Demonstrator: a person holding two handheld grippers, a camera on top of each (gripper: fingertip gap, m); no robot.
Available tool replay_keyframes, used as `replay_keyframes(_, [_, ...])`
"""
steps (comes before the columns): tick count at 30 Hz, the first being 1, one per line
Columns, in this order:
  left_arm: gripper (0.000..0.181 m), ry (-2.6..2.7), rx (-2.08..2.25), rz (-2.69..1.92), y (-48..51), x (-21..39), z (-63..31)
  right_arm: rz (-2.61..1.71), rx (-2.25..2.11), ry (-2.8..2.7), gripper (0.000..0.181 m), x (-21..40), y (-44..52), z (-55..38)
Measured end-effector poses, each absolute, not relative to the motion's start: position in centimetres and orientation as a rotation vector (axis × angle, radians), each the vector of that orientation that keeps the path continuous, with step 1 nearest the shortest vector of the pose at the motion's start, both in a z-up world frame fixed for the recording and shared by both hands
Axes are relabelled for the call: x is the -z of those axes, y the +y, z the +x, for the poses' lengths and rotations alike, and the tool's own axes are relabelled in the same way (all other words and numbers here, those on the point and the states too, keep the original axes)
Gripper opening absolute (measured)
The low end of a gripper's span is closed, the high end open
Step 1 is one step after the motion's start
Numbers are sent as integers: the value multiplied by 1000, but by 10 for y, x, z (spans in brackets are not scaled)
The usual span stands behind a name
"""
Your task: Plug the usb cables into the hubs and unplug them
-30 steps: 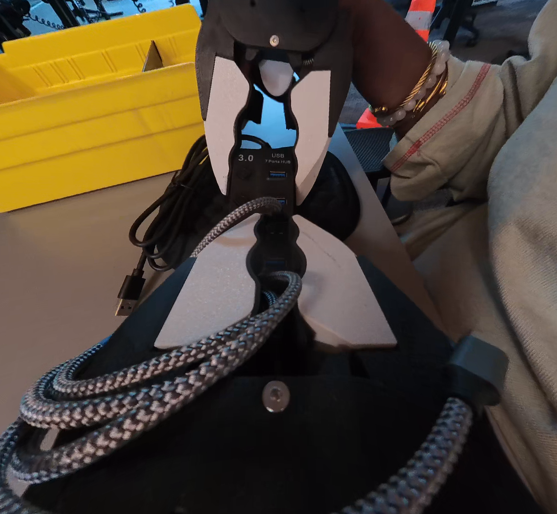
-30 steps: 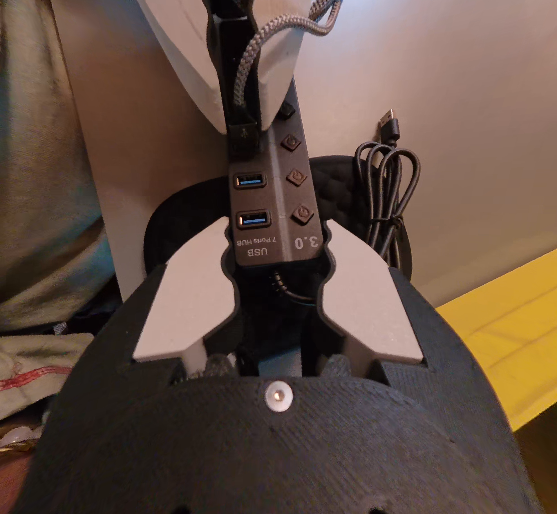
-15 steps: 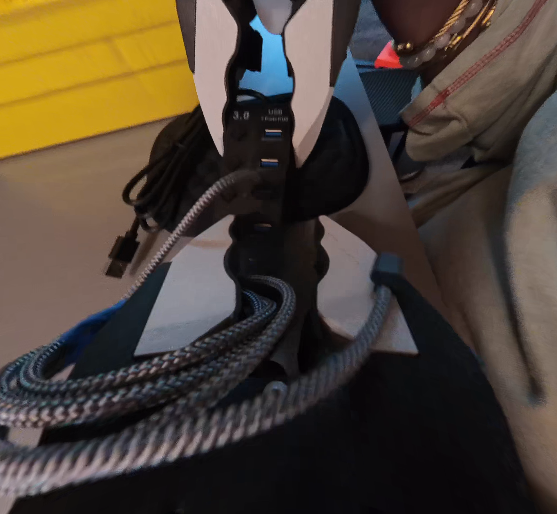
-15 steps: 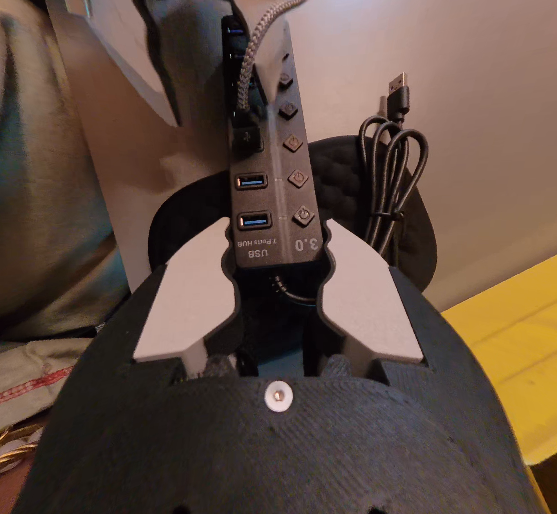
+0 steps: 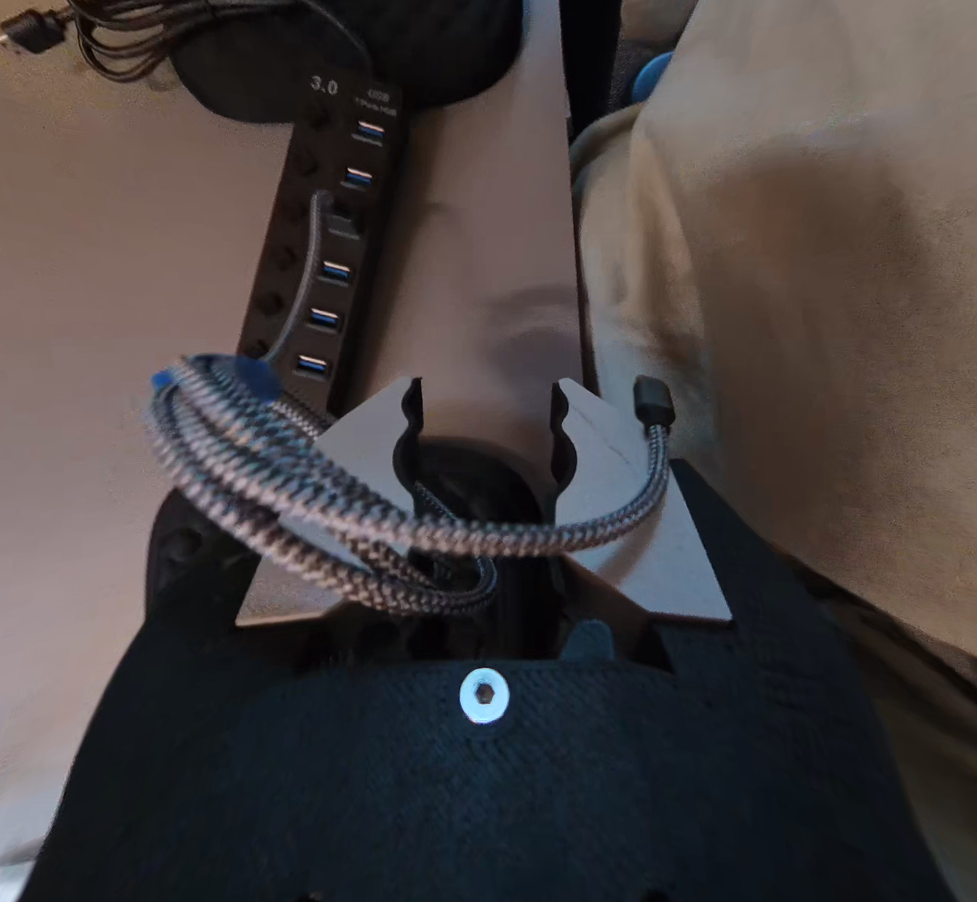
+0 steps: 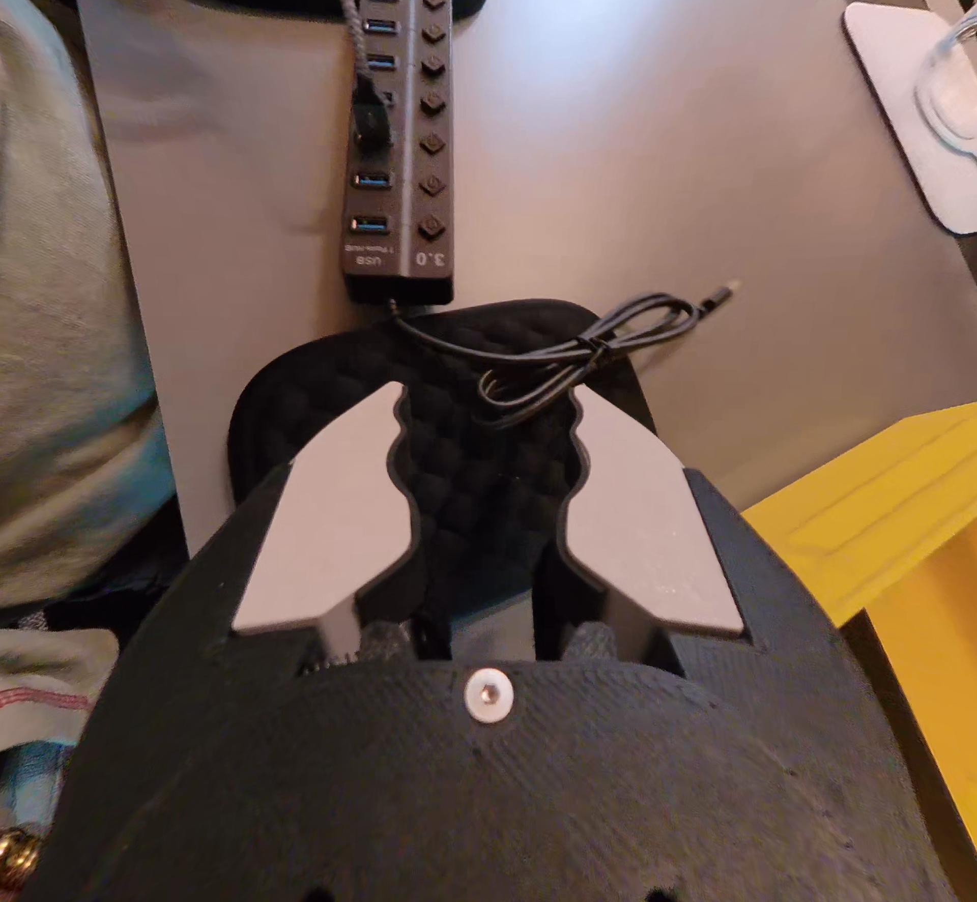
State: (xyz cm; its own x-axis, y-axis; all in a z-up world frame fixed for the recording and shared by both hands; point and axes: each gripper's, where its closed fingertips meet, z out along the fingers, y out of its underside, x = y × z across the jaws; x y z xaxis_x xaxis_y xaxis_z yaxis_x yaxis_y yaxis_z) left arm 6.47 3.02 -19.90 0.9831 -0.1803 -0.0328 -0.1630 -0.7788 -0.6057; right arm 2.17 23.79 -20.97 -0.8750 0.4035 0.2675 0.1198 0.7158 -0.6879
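Left wrist view: braided cable [image 5: 338, 496] plugged into hub [image 5: 328, 263], both grippers' jaws apart (empty).

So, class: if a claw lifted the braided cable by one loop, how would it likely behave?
The braided cable would probably flop: its loops already sag over the left claw. It would likely tug the hub, because one end sits in a port there. The loose plug would probably swing, as it hangs unsupported. The cable looks light.

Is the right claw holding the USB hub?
No, the right claw is open and empty above a black pad, while the USB hub lies apart on the table.
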Motion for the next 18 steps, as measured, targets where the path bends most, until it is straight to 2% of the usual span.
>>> replay_keyframes(7, [44, 136, 7, -2603, 24, 217, 59, -299, -1000, -2503, 67, 194, 212, 26])
replay_keyframes(10, [44, 39, -103, -2777, 8, 228, 49, -131, -1120, -2455, 81, 176, 171, 30])
replay_keyframes(12, [42, 27, -112, -2753, 9, 224, 47, 12, -1213, -2431, 80, 169, 135, 36])
replay_keyframes(14, [41, 14, -139, -2717, 11, 219, 44, 118, -1226, -2435, 71, 175, 103, 37])
replay_keyframes(18, [42, 79, -145, -2671, 14, 211, 48, 140, -1138, -2345, 60, 189, 58, 15])
